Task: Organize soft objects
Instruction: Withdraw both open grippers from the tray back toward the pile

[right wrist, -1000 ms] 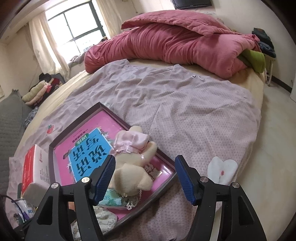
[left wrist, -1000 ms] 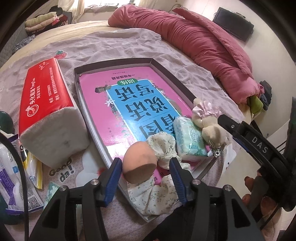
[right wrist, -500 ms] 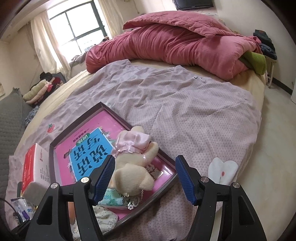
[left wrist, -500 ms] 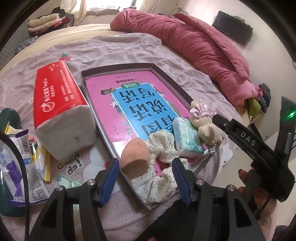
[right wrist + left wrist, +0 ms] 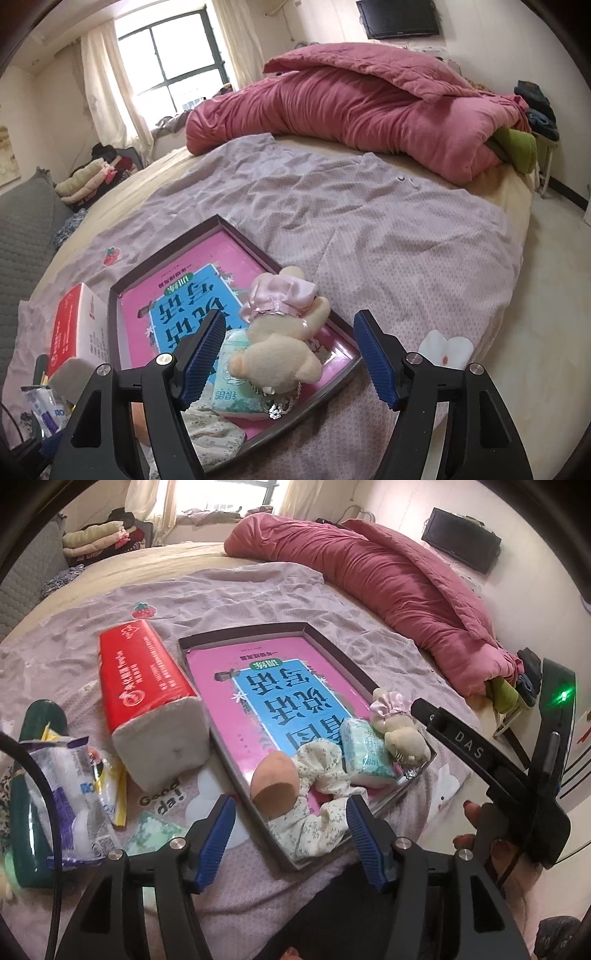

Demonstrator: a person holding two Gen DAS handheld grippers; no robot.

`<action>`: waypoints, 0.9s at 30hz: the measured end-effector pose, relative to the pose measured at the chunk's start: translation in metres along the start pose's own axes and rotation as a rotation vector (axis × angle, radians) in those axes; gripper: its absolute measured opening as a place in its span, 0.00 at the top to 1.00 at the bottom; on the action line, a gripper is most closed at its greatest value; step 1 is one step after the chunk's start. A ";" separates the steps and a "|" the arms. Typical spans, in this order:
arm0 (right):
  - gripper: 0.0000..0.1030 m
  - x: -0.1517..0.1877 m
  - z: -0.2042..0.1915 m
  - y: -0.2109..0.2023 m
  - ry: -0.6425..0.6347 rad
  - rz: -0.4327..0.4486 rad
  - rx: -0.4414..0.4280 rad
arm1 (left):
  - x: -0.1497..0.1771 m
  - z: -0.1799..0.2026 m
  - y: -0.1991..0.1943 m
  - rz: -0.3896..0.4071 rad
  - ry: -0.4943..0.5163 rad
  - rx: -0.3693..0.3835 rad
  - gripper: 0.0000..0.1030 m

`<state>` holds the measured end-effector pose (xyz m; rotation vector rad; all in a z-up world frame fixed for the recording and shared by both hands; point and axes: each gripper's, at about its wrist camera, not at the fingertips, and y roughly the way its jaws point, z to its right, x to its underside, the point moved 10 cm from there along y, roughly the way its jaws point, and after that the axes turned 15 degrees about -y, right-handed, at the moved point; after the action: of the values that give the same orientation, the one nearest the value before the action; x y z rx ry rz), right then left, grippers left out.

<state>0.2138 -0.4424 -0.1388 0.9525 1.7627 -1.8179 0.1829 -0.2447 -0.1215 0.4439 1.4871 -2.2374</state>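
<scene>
A dark-rimmed tray [image 5: 334, 653] with a pink and blue printed bottom lies on the bed. In its near end lie a tan egg-shaped sponge [image 5: 274, 782], a floral scrunchie [image 5: 317, 775], a green tissue pack [image 5: 365, 755] and a small plush bear in a pink dress [image 5: 397, 723]. My left gripper [image 5: 290, 830] is open, just short of the sponge. My right gripper [image 5: 290, 363] is open, with the bear [image 5: 280, 343] lying between its fingers in the tray [image 5: 236, 230].
A red tissue pack [image 5: 147, 698] lies left of the tray. Snack packets [image 5: 74, 786] and a dark green bottle [image 5: 33, 786] lie at the left. A pink duvet [image 5: 388, 587] is heaped at the far side. The bed edge and floor [image 5: 517, 350] are at the right.
My left gripper has pulled back and up from the sponge, which stays in the tray. The right gripper has hardly moved.
</scene>
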 end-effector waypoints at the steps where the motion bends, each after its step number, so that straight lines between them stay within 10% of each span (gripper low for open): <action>1: 0.29 0.000 -0.001 0.000 -0.003 0.001 0.001 | 0.001 -0.002 -0.002 0.000 -0.010 -0.001 0.40; 27: 0.27 -0.024 -0.019 -0.047 -0.100 0.203 0.026 | 0.001 -0.086 -0.064 0.065 -0.137 -0.087 0.39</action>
<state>0.1991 -0.4229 -0.0887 0.9940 1.5278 -1.7322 0.1530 -0.1434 -0.1041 0.3014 1.4703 -2.0995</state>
